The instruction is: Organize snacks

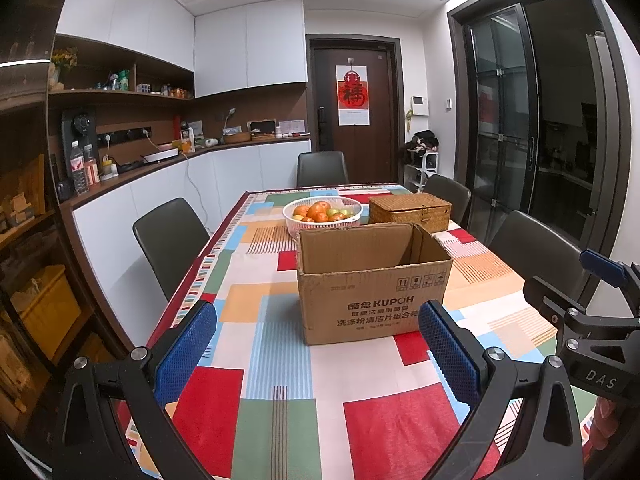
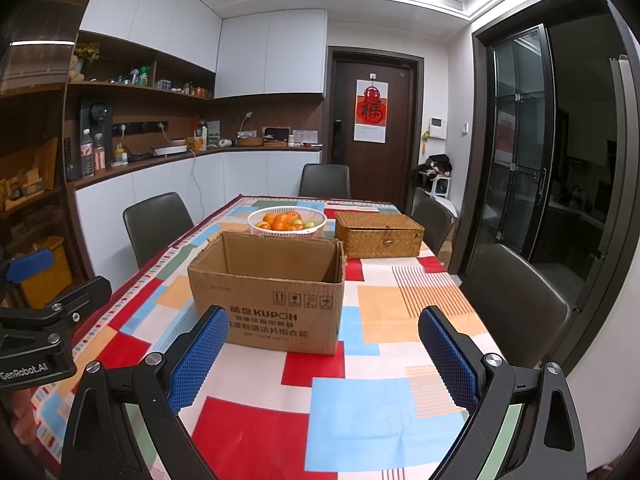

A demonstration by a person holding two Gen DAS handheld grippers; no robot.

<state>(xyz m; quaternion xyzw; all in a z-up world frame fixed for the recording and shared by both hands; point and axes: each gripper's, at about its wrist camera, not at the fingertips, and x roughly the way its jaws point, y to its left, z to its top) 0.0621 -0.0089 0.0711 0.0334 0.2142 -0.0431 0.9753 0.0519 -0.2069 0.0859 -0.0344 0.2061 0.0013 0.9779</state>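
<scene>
- The left gripper (image 1: 318, 344) was held over the near end of the table (image 1: 256, 280), and its two blue pads (image 1: 186, 344) stood far apart with nothing between them.
- The right gripper (image 2: 324, 352) was wide open too, and it held nothing.
- In the left view, the right gripper showed at the right edge, so the two were side by side.
- A brown cardboard box (image 1: 372, 280) stood in the middle of the table, on the bright patchwork cloth (image 1: 400, 420).
- The top of the box was open, but the inside could not be seen from here, so I could not tell if any snacks were in it.
- Behind the box sat a white basket (image 1: 322, 213) full of oranges and a few green fruits.
- Just beside that basket was a woven basket with a lid (image 1: 410, 210), and the lid was shut.
- No snack packs showed anywhere on the cloth.
- I think this was the very start of the job, because both grippers were empty and nothing looked touched.
- The next move likely called for reaching forward to the box and looking down into it.
- If snacks were inside, one gripper would need to go in from the top, and the tall sides could get in the way.
- The woven lid might need lifting first if the snacks were to go there, but I could not be sure.
</scene>
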